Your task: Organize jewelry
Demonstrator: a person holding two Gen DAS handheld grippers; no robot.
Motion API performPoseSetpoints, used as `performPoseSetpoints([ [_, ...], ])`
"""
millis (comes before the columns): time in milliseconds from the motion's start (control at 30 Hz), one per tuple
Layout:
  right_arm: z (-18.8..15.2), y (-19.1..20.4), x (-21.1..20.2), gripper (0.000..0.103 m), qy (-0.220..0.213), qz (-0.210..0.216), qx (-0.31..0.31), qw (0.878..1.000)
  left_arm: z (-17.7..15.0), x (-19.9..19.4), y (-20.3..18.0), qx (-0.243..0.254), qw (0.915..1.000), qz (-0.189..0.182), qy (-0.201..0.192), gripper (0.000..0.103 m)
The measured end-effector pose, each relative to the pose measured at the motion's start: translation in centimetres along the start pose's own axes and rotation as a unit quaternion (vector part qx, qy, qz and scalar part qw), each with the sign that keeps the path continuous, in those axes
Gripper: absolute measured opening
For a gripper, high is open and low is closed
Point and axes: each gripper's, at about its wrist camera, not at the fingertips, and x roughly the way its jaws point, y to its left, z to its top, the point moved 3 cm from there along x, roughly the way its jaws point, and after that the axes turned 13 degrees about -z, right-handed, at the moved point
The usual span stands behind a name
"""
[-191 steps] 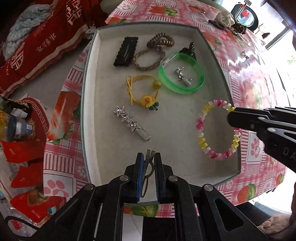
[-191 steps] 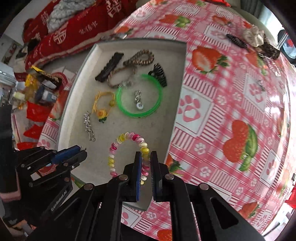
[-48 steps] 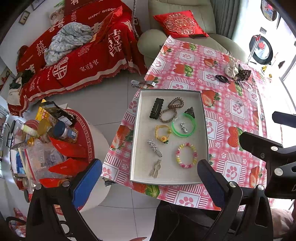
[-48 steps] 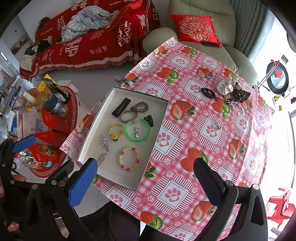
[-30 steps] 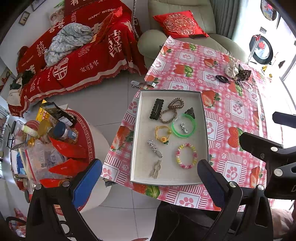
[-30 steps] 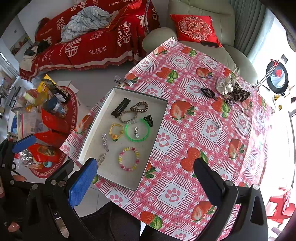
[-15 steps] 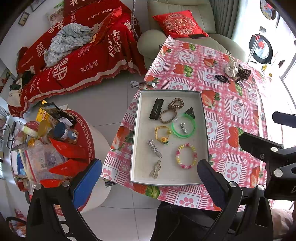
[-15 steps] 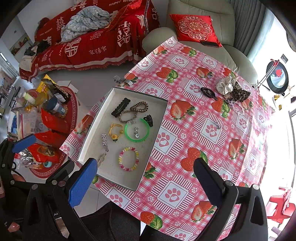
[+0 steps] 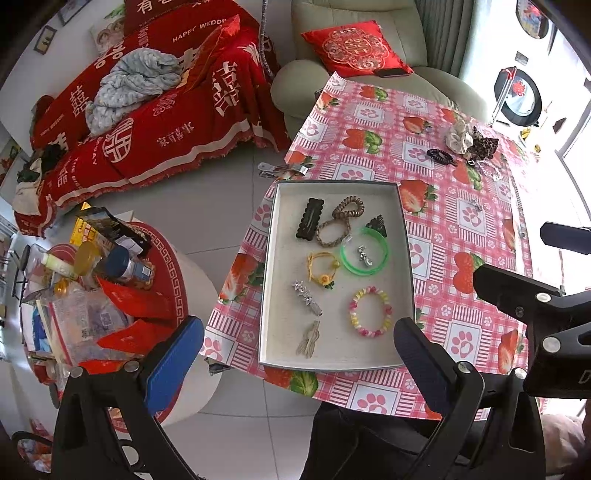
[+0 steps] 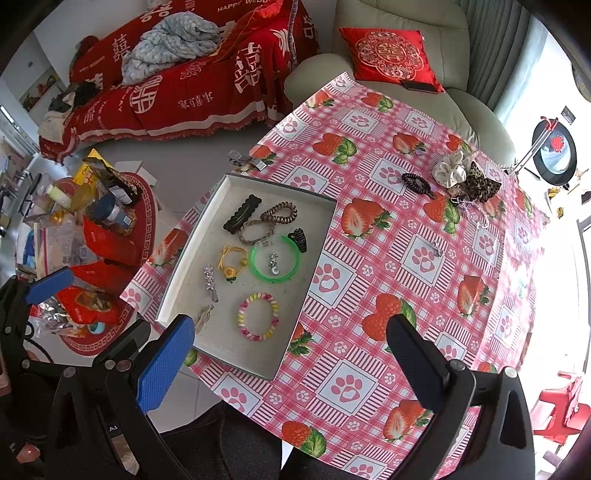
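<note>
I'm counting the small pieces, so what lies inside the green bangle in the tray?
Inside the green bangle lies one small silver charm on the tray floor. Nothing covers it, though its details are too small to make out.

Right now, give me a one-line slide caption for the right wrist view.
Both grippers open above the table: right gripper over tray holding beaded bracelet and green bangle.

Home living room: sofa (image 9: 155,110), armchair (image 9: 354,22)
</note>
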Motion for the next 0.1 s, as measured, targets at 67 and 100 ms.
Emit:
performPoseSetpoints([
  [67, 0.02, 0.00, -0.04, 0.103, -0.001, 0.000, -0.001, 1.000, 0.14, 0.02, 0.09, 0.004, 1.0000, -0.001, 0.001, 0.103],
  [100, -0.03, -0.15, 0.08, 0.103, -0.001, 0.000, -0.003, 1.000, 0.17, 0.05, 0.12, 0.006, 1.0000, -0.001, 0.002, 0.103],
])
